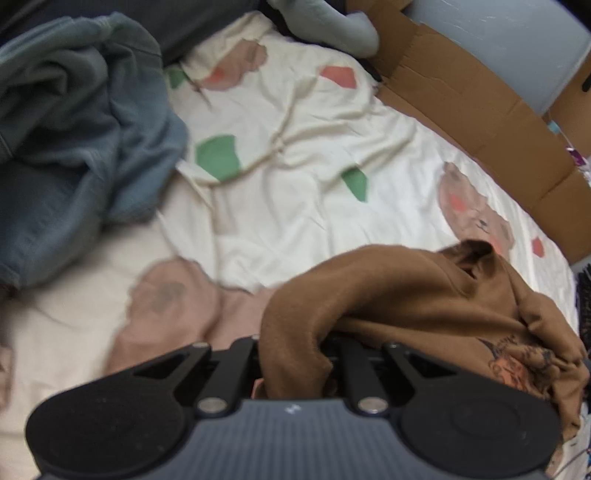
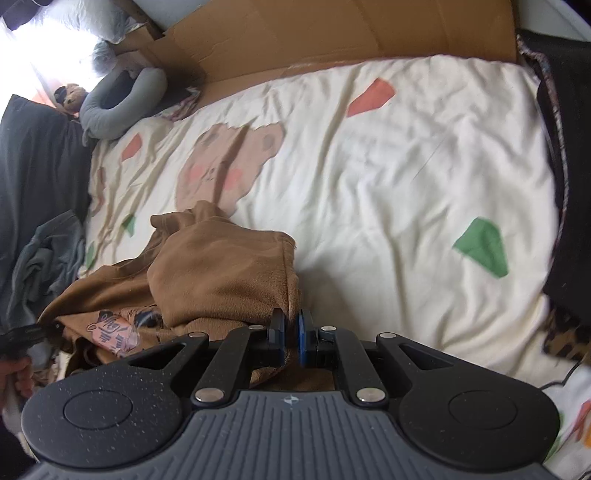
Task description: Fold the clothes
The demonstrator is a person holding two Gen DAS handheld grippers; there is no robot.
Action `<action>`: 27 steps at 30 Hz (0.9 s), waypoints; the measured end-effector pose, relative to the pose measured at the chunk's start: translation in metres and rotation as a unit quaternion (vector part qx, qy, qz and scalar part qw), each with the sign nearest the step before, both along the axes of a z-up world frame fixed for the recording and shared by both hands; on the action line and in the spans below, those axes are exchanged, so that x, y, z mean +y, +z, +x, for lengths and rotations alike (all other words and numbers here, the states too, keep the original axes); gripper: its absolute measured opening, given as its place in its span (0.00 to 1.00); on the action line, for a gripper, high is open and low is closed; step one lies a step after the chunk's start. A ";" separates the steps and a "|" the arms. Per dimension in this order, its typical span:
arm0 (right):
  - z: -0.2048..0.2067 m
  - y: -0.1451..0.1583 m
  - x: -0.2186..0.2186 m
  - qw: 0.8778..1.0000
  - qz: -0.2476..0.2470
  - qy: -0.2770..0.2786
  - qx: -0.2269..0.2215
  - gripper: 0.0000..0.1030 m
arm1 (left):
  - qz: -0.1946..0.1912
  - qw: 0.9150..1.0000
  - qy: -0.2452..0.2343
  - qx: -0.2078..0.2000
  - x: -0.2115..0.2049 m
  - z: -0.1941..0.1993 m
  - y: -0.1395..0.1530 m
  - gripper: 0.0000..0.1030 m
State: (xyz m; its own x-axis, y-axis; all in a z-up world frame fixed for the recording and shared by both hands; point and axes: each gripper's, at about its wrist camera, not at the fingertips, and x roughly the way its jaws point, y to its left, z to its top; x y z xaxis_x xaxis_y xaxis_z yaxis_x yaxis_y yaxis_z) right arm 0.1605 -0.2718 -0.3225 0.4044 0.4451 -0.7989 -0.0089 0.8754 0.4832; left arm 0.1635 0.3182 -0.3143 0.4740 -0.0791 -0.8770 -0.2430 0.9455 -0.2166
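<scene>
Right gripper [image 2: 291, 332] nearly closed, blue pads pinching an edge of the brown printed sweatshirt [image 2: 207, 269]; left gripper [image 1: 291, 354] buried under a fold of the same cloth, fingertips hidden, apparently clamped on it, both grips probably meant to draw the bunched garment out flat for folding. Sweatshirt heaped on the cream bear-print duvet [image 2: 388, 155]. Beyond the sweatshirt, a rumpled blue garment [image 1: 74, 122], and farther off, flattened cardboard [image 2: 332, 33] along the duvet's far edge.

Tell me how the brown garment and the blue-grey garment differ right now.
The brown garment is pinched by both grippers and bears a printed graphic; the blue-grey garment lies untouched in a heap with no print showing. Brown sits nearest the cameras, blue-grey farther left. Both are crumpled on the patterned bedsheet.
</scene>
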 end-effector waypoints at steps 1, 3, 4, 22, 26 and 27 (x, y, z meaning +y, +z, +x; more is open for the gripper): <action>-0.001 0.001 0.002 1.000 0.005 0.002 0.002 0.05 | 0.006 1.000 0.002 0.000 0.005 0.002 0.002 0.08; -0.003 0.002 0.006 1.000 0.005 0.004 -0.001 0.05 | 0.006 1.000 0.003 0.002 0.009 0.004 0.002 0.08; -0.003 0.003 0.006 1.000 0.004 0.003 -0.002 0.05 | 0.003 1.000 0.003 0.003 0.010 0.004 0.001 0.08; -0.009 0.011 -0.072 0.994 -0.057 -0.090 -0.008 0.05 | -0.063 0.998 -0.020 0.017 -0.029 -0.014 -0.015 0.34; -0.019 -0.002 -0.094 0.990 -0.065 -0.125 0.017 0.05 | -0.065 0.997 -0.032 0.023 -0.037 -0.020 -0.013 0.45; -0.021 -0.006 -0.098 0.988 -0.070 -0.135 0.028 0.05 | -0.065 0.997 -0.035 0.025 -0.039 -0.022 -0.013 0.47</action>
State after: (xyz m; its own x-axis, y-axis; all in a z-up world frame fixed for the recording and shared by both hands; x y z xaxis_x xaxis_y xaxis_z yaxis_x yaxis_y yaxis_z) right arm 0.1397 -0.3703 -0.3283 0.4462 0.2099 -0.8700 0.2579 0.9007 0.3496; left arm 0.1418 0.2790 -0.3270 0.4196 -0.2252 -0.8794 -0.1904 0.9254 -0.3278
